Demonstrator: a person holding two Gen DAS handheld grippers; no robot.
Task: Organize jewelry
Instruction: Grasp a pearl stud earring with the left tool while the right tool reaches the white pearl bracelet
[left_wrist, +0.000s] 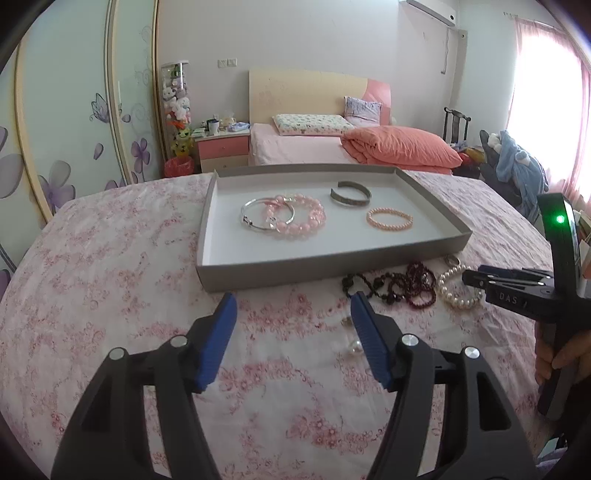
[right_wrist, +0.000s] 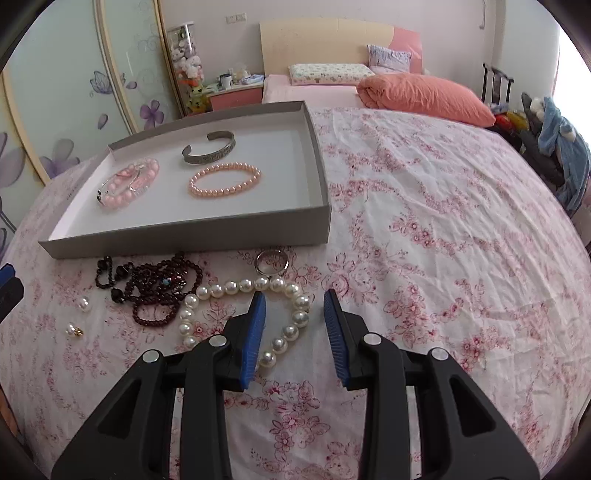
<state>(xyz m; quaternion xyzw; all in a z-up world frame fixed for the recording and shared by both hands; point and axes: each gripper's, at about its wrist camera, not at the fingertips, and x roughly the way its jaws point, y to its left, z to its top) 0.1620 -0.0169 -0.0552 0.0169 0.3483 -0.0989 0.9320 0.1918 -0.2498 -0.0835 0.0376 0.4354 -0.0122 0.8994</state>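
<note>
Left wrist view: my left tongs hang with blue pads apart, holding nothing, above the pink floral cloth just short of the shallow grey cardboard tray. Inside the tray lie a thin silver bangle overlapping a chunky pale-pink bead bracelet, a dull grey metal cuff farther back, and a small peach pearl bracelet near the right wall. My right tongs show at the right edge, side-on, over the white pearl bracelet.

Right wrist view: my right tongs stand with pads apart, nothing clamped. The large white pearl bracelet lies on the cloth; its right-hand run of pearls sits between my two pads, the left pad covering part of the loop. Whether a pad touches the pearls I cannot tell. Just left, a tangle of dark red bead strands lies in front of the tray. A silver ring rests beside the tray's front wall, just beyond the pearls. Two small pearl earrings lie apart from the tangle, farther left.

Background: pink bed with orange folded quilt.
</note>
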